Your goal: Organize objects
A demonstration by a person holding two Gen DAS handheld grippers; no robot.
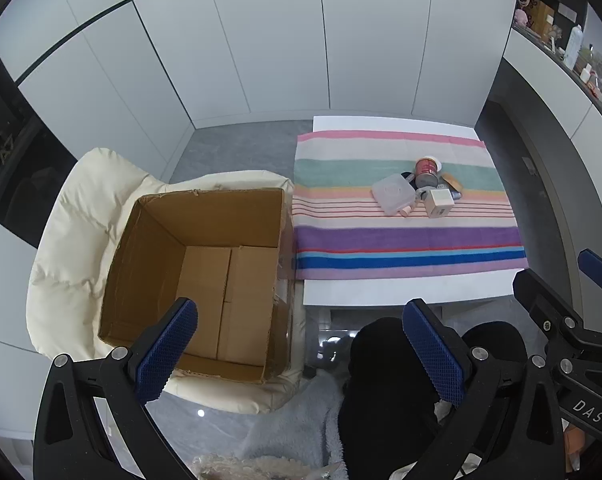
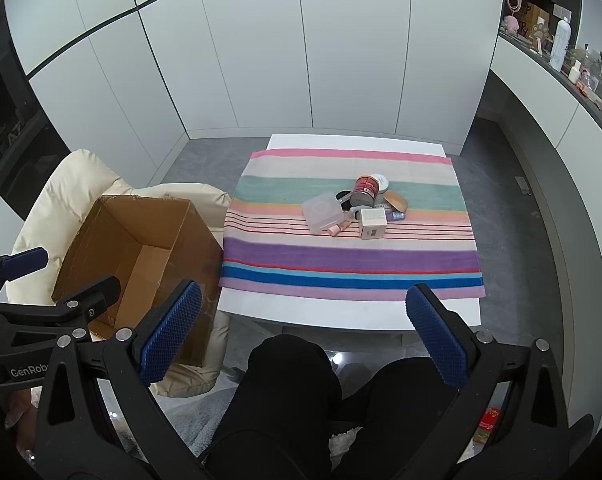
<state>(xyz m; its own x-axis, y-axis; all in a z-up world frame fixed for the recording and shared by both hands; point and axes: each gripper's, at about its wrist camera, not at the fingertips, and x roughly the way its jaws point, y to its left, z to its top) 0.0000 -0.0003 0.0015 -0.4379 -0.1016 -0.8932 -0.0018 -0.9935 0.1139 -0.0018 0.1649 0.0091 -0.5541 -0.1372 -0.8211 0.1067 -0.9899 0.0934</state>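
A small heap of objects [image 2: 355, 210] sits right of centre in the right wrist view, on the teal and thin-red stripes of a striped towel [image 2: 349, 258] spread over a white table [image 2: 321, 314]. In the heap, a clear plastic case [image 2: 321, 213] lies at the left, a red-labelled can [image 2: 365, 191] stands behind it, a cream-coloured small box [image 2: 373, 222] rests at the front right, and a tan oval piece [image 2: 397, 201] leans at the right; the smaller bits between them are too tiny to tell. At the left of the frame, just beside the table edge, an open cardboard box [image 1: 205, 272] with bare inner walls sits on a cream padded chair [image 1: 73, 220]. Nearer the bottom of each view, both tools hang above the lap of a seated person in black trousers [image 2: 301, 392]. The left tool [image 1: 301, 356] has its blue pads spread wide with nothing between them, one finger over the box. The right tool [image 2: 305, 336] is equally wide and empty, well apart from the heap.
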